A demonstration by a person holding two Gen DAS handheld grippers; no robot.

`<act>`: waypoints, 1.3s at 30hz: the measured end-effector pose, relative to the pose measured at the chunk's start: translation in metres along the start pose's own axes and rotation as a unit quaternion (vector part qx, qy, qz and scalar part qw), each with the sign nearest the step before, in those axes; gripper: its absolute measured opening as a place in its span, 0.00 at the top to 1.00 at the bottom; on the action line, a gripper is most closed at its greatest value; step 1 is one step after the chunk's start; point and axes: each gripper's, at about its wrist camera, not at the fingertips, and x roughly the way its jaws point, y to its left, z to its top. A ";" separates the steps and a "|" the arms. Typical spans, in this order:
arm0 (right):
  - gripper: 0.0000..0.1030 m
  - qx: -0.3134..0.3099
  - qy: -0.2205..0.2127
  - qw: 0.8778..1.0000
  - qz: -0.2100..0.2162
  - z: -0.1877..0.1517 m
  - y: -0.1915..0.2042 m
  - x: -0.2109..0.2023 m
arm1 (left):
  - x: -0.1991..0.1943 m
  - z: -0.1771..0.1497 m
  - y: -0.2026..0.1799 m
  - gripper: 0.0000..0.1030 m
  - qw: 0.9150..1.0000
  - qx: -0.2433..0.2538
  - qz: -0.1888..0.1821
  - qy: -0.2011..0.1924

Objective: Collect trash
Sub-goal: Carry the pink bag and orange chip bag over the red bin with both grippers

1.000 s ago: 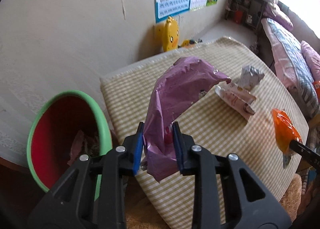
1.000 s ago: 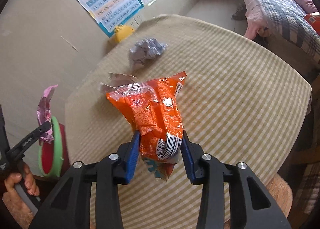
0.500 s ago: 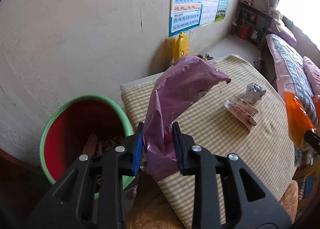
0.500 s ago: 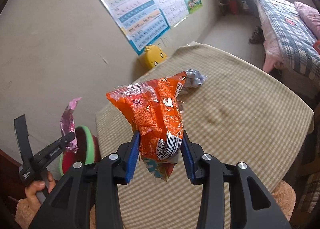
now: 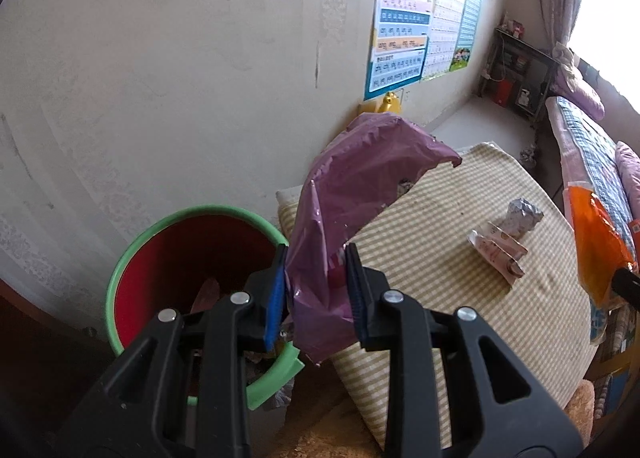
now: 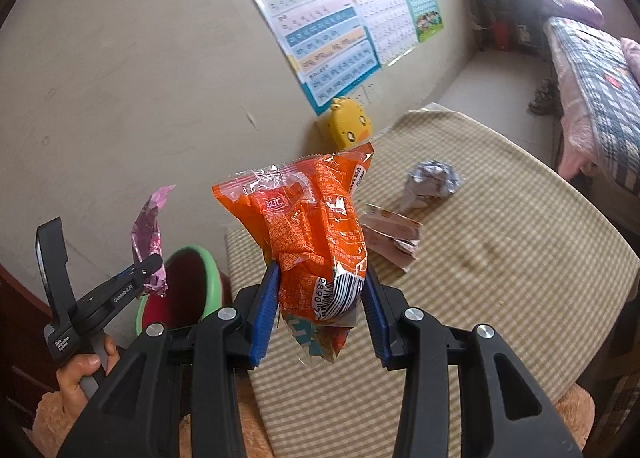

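My left gripper (image 5: 316, 278) is shut on a crumpled purple wrapper (image 5: 352, 194), held just right of the green-rimmed red bin (image 5: 140, 254). From the right wrist view the same left gripper (image 6: 154, 268) hangs with the purple wrapper (image 6: 150, 226) over the bin (image 6: 208, 270). An orange snack bag (image 6: 316, 234) stands upright in my right gripper (image 6: 320, 294), which is shut on it above the checked table (image 6: 500, 278). A pink-white wrapper (image 6: 392, 238) and a silver foil ball (image 6: 432, 182) lie on the table.
The bin holds some trash at its bottom. A yellow duck toy (image 6: 348, 126) stands against the wall beyond the table. Posters (image 6: 320, 30) hang on the wall. A bed (image 6: 592, 74) lies at the far right. A person's hand (image 6: 84, 368) holds the left gripper.
Both grippers have risen and swung left toward the bin, each still holding its wrapper. The bin has come nearer the left gripper's fingers.
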 end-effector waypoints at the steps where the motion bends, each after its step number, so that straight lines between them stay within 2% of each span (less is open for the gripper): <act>1: 0.63 -0.002 0.000 1.000 0.002 0.000 0.002 0.001 | 0.001 0.000 0.003 0.74 1.000 -0.002 0.003 0.001; 13: 0.63 -0.037 0.026 0.999 0.022 0.003 0.036 0.028 | 0.010 -0.003 0.039 0.74 0.999 -0.025 0.030 0.012; 26: 0.63 -0.083 0.055 0.993 0.059 0.004 0.092 0.059 | 0.018 -0.011 0.075 0.73 0.997 -0.052 0.049 0.023; 39: 0.63 -0.114 0.118 0.981 0.099 -0.004 0.152 0.117 | 0.038 -0.032 0.111 0.73 0.992 -0.079 0.073 0.064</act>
